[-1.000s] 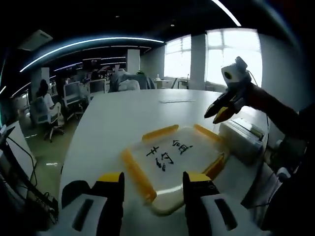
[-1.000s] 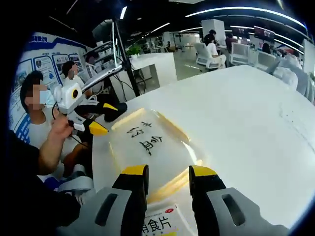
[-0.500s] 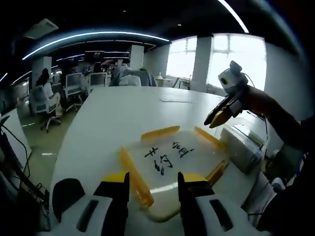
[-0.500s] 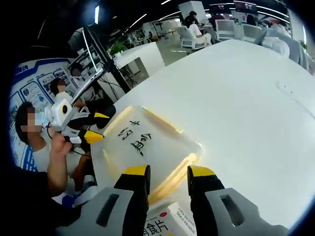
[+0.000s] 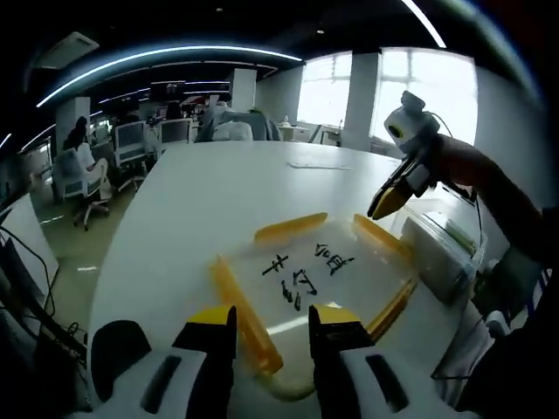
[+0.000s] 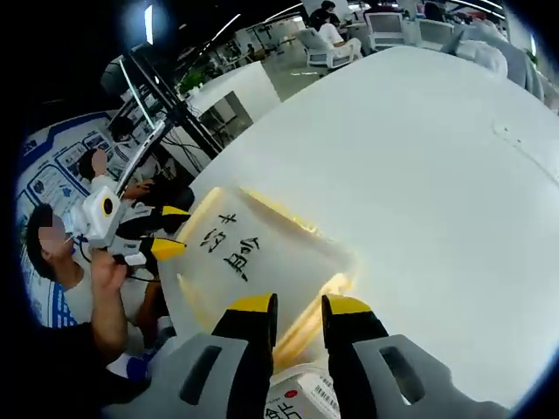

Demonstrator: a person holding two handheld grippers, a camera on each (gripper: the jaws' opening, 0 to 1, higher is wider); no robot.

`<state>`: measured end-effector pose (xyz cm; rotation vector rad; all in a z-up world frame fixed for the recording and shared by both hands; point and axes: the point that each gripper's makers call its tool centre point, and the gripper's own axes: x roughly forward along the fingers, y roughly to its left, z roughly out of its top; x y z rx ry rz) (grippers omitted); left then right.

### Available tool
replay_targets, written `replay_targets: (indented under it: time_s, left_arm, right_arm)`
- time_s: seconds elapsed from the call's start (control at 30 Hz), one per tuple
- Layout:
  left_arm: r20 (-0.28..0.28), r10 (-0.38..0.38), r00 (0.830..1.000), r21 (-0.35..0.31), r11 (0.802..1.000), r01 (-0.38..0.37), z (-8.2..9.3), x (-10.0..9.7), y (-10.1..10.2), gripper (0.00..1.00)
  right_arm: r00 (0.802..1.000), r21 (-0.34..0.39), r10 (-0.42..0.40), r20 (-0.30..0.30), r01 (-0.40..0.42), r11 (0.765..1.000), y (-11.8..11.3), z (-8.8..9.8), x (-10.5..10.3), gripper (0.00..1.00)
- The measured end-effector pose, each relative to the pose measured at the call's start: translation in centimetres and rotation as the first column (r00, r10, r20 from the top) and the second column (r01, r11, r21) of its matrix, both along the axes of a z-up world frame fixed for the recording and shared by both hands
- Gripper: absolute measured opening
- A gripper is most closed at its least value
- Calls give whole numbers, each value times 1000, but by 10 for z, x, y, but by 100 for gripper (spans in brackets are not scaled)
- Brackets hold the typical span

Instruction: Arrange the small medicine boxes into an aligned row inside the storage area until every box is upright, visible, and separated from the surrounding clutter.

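Lid with yellow clips still closes the storage box (image 5: 319,279), so no row can start yet.

I hold the left gripper (image 5: 271,321) narrow and empty over the near clip; the lid's long side runs away to the right. My right gripper (image 6: 300,307) is narrow too, above a medicine box (image 6: 301,403) lying just beneath, on the white table (image 6: 454,183).

A white table (image 5: 201,209) carries a clear lidded container (image 5: 319,279) just ahead of the left gripper (image 5: 271,325), a box (image 5: 441,253) beside it.
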<state>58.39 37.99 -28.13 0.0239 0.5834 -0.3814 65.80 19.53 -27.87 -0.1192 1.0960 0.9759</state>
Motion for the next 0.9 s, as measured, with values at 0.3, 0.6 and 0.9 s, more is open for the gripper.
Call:
replay_targets:
  time_s: [0.3,0.6,0.9]
  left_arm:
    - [-19,6,1000,-30,1000,-7,-7,5,-1,31]
    - [-26,3,1000,5,1000,-3,-7,8,2,29]
    - [-20,-9,1000,11,1000,9,-8,7,2,28]
  right_arm:
    - [999,-102,30,-16,-32,994,1,-7,-1,12]
    - [998,-225,62,-29,-67,972,-1,-6,-5,21]
    - [993,-335,101,-57,-114,935,-15,-19,-19,23]
